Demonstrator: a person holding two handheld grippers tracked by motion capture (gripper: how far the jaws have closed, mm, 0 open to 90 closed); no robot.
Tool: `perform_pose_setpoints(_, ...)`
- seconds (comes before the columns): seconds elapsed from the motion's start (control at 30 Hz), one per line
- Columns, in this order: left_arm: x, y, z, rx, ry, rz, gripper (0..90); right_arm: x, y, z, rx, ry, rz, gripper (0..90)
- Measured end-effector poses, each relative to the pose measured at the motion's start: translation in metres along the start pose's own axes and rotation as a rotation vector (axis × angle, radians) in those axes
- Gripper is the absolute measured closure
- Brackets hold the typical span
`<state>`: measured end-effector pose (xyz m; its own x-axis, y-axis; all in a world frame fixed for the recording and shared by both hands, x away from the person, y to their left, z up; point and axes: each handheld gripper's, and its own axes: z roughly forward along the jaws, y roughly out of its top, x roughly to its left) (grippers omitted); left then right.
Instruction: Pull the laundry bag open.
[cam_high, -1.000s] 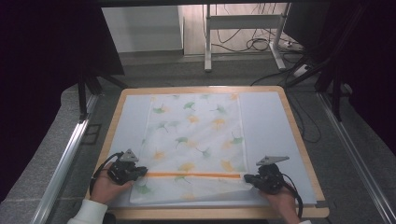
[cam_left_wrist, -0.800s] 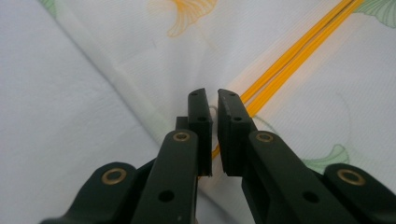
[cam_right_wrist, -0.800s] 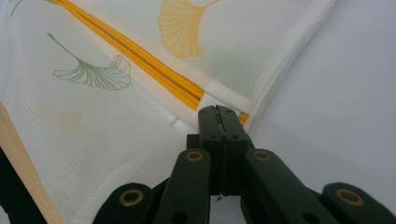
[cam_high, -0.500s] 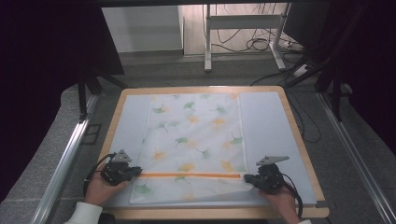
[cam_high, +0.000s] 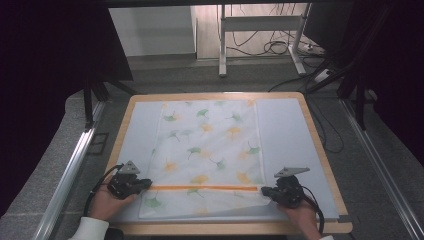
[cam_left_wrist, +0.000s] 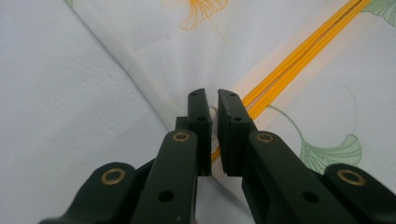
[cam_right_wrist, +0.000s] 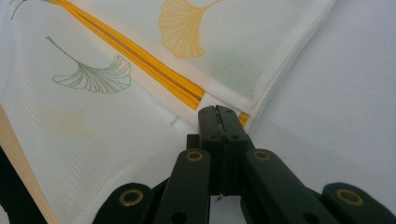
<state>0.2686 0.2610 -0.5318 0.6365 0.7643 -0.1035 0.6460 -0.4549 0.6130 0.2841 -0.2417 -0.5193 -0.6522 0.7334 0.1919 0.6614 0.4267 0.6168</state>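
- The left gripper (cam_high: 145, 183) lay at the left end of the orange zipper (cam_high: 204, 188) on a white mesh bag (cam_high: 207, 150) printed with green and yellow ginkgo leaves.
- In the left gripper view, its two black jaws stood almost together, with only a narrow slit between the pads (cam_left_wrist: 201, 122). A small white bit at the zipper's end sat in that slit, but whether the pads pressed on it could not be told.
- From those jaws, the zipper (cam_left_wrist: 299, 58) ran straight ahead and to the right. A green leaf print (cam_left_wrist: 334, 149) lay just right of the right jaw, and the bag's hemmed edge (cam_left_wrist: 140, 79) ran ahead to the left.
- The right gripper (cam_high: 264, 190) lay at the zipper's other end, at the bag's right edge.
- In the right gripper view, its jaws met flat against each other with no gap, clamped on the bag's seam (cam_right_wrist: 254, 109) where the zipper (cam_right_wrist: 140, 58) ended.
- From these jaws, the zipper stretched ahead and to the left. A yellow leaf print (cam_right_wrist: 182, 25) lay ahead of the tips, and a green one (cam_right_wrist: 95, 74) lay off to the left.
- The bag lay spread flat on the pale mat of a wooden-rimmed table (cam_high: 320, 145). The zippered strip lay between the two grippers.
- A hand (cam_high: 107, 202) held the left gripper, and another hand (cam_high: 300, 215) held the right.
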Motion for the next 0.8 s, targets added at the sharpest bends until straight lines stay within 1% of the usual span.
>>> perform_pose_setpoints(0.13,-0.001,-0.001,0.001,-0.013,0.004,0.003,83.7,0.0,0.0,0.0,-0.002,-0.002,-0.009,89.3)
perform_pose_setpoints(0.17,-0.001,-0.001,0.001,-0.017,0.012,0.004,81.6,0.001,-0.001,-0.001,-0.004,-0.003,-0.013,89.3)
perform_pose_setpoints(0.2,-0.001,-0.002,0.001,-0.018,0.023,0.003,76.3,0.001,-0.001,-0.001,-0.007,-0.007,-0.019,89.2)
perform_pose_setpoints(0.23,-0.001,-0.002,0.001,-0.022,0.03,0.006,73.5,0.001,-0.001,-0.001,-0.01,-0.006,-0.018,89.2)
perform_pose_setpoints(0.3,0.0,-0.002,0.0,-0.034,0.031,-0.005,70.3,0.001,-0.001,-0.001,-0.007,-0.005,-0.019,88.9)
perform_pose_setpoints(0.33,0.001,-0.002,-0.001,-0.042,0.025,-0.013,68.5,0.001,-0.002,-0.002,-0.007,-0.002,-0.018,86.5)
perform_pose_setpoints(0.4,0.002,-0.001,-0.004,-0.064,0.016,-0.032,64.2,0.001,-0.002,-0.002,-0.014,0.019,-0.014,80.8)
perform_pose_setpoints(0.43,0.003,-0.001,-0.005,-0.078,0.013,-0.042,62.6,0.003,-0.003,-0.002,-0.016,0.014,-0.016,79.1)
perform_pose_setpoints(0.5,0.004,-0.001,-0.008,-0.107,0.007,-0.061,60.0,0.006,-0.002,-0.003,-0.021,0.007,-0.037,74.6)
perform_pose_setpoints(0.57,0.004,0.0,-0.011,-0.141,0.002,-0.079,58.9,0.008,-0.001,-0.005,-0.038,0.007,-0.046,69.4)
perform_pose_setpoints(0.6,0.004,0.0,-0.012,-0.148,0.003,-0.082,57.5,0.008,0.0,-0.005,-0.05,0.007,-0.054,66.9)
perform_pose_setpoints(0.63,0.004,0.0,-0.013,-0.158,0.008,-0.085,56.2,0.008,0.0,-0.006,-0.055,0.008,-0.053,65.5)
perform_pose_setpoints(0.7,0.002,0.001,-0.013,-0.171,0.033,-0.093,53.2,0.007,0.0,-0.006,-0.067,0.011,-0.049,61.6)
perform_pose_setpoints(0.8,0.0,0.003,-0.013,-0.183,0.059,-0.091,51.5,0.006,0.0,-0.006,-0.072,0.01,-0.042,58.3)
